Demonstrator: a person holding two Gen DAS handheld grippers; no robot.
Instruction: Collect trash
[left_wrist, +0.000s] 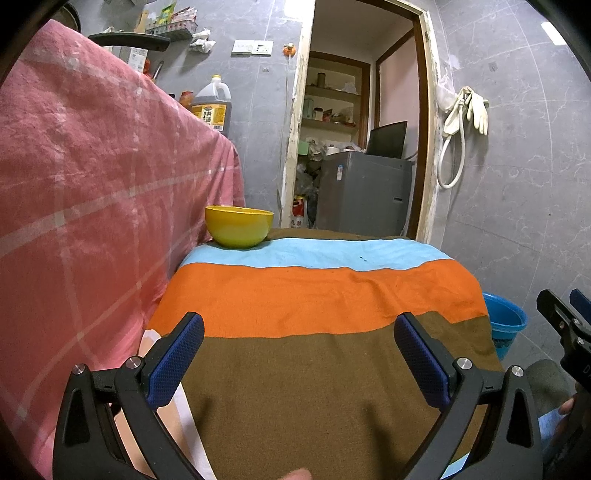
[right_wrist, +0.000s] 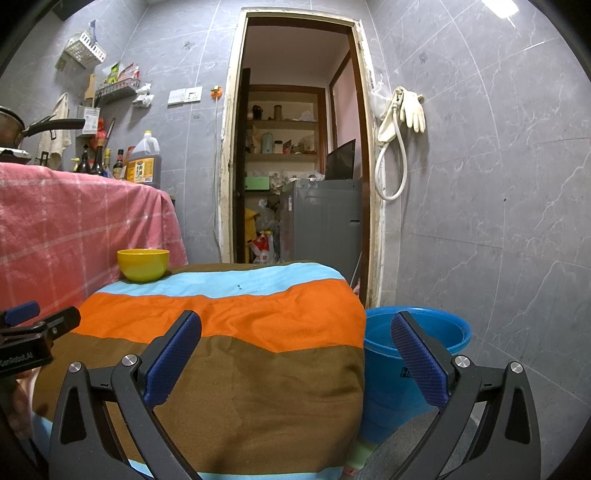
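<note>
A yellow bowl (left_wrist: 239, 226) stands at the far left corner of a low table covered with a striped brown, orange and light-blue cloth (left_wrist: 317, 295); it also shows in the right wrist view (right_wrist: 143, 264). A blue bucket (right_wrist: 413, 354) stands on the floor at the table's right side, partly seen in the left wrist view (left_wrist: 504, 321). My left gripper (left_wrist: 299, 354) is open and empty above the brown stripe. My right gripper (right_wrist: 295, 350) is open and empty at the table's near right edge, beside the bucket. No loose trash shows on the cloth.
A taller counter under a pink checked cloth (left_wrist: 92, 184) rises on the left, with an oil jug (right_wrist: 144, 162), bottles and a pan on it. An open doorway (right_wrist: 299, 147) ahead leads to a storeroom with a grey appliance. Grey tiled wall on the right holds gloves and a hose (right_wrist: 399, 122).
</note>
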